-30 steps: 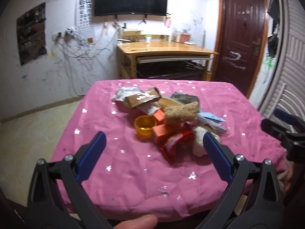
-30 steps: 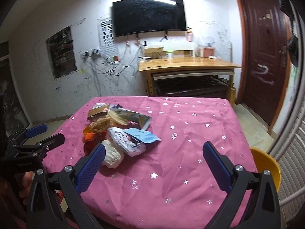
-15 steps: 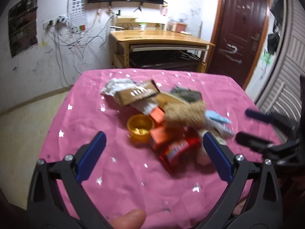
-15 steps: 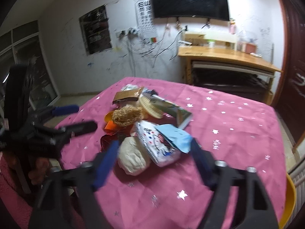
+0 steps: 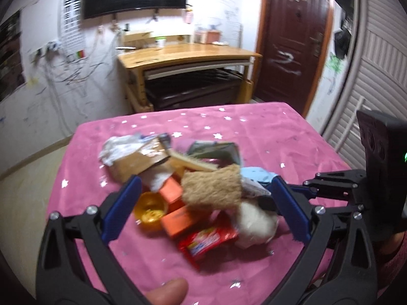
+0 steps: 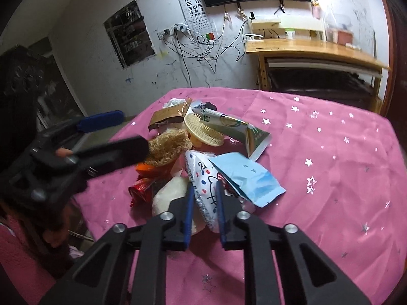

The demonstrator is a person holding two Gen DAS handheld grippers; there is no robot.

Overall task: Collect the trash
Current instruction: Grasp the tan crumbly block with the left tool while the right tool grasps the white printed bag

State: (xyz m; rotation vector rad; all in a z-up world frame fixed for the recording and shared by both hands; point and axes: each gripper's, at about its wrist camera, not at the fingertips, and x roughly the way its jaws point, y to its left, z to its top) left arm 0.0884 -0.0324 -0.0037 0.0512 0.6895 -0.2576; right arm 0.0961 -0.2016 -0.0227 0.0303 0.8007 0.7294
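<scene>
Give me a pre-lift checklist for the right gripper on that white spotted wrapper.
1. Right gripper closing around the white spotted wrapper, wrapper between its fingers: ok.
2. Firm pinch on the wrapper: cannot tell.
3. Blue packet lies on the wrapper's far edge and may drag along: not ok.
4. White lump touching the wrapper's left side: cannot tell.
5. Left gripper open, holding nothing, over the pile: ok.
6. Bin or bag for the trash in view: not ok.
</scene>
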